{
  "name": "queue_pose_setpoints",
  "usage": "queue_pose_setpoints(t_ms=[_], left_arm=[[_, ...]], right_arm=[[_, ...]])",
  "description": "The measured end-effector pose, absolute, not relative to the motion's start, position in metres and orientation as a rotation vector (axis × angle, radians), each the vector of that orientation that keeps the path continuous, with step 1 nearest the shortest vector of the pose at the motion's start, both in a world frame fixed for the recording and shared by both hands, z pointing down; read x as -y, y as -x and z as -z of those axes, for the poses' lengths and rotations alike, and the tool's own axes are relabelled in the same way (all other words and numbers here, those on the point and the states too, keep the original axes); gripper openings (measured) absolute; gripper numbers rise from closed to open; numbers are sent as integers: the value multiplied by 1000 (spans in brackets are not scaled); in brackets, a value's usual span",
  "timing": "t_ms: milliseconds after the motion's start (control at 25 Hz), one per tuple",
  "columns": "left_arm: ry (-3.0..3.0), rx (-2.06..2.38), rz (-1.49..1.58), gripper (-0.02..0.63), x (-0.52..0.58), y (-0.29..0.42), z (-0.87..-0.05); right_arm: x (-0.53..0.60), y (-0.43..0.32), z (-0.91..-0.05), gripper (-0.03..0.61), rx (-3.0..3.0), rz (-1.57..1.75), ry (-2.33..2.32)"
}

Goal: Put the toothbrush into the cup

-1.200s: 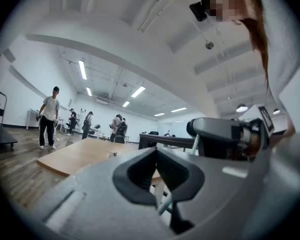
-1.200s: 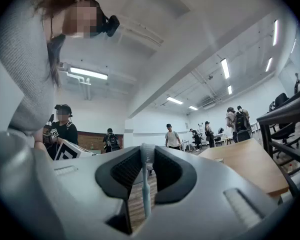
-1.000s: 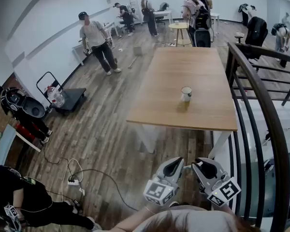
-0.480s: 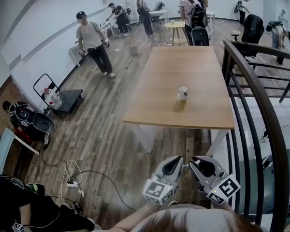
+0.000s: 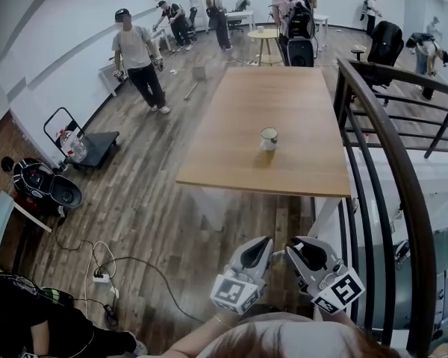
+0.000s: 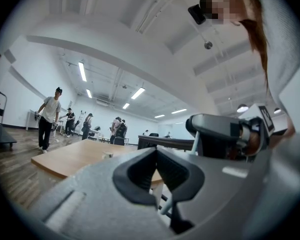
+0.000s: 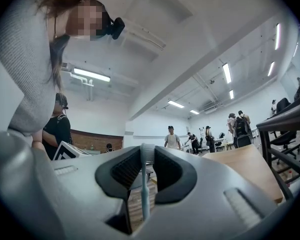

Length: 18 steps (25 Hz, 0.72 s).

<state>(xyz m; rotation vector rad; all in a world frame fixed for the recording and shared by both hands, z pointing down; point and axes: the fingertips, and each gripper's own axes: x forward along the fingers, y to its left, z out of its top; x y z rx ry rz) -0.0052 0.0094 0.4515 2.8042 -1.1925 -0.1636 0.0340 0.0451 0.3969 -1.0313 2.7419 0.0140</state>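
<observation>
A white cup (image 5: 269,138) stands upright on the long wooden table (image 5: 231,162), near its near end; in the left gripper view the cup (image 6: 108,154) looks small and far off. Both grippers hang low in front of me, well short of the table. My right gripper (image 5: 291,245) is shut on a pale toothbrush (image 7: 145,184), which stands upright between its pads with the bristle head at the jaw tips. My left gripper (image 5: 265,242) sits just left of it, jaws shut with nothing between them (image 6: 156,150).
A dark curved stair railing (image 5: 373,125) runs along the table's right side. Cables and a power strip (image 5: 101,277) lie on the wood floor to the left, with a cart (image 5: 86,144) beyond. A person (image 5: 137,60) walks at the left; several others stand at the back.
The head view has shifted, so the table and cup sit a little further left and higher. The walking person moved on. Both grippers keep their place and grip.
</observation>
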Motion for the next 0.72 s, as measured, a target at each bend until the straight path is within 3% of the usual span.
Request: queue_pose_setpoints(t_ms=[720], left_arm=[[-2772,1288,206,0,39,3,-454]], right_arm=[[1,-29,-392,69,-2770,-31,912]])
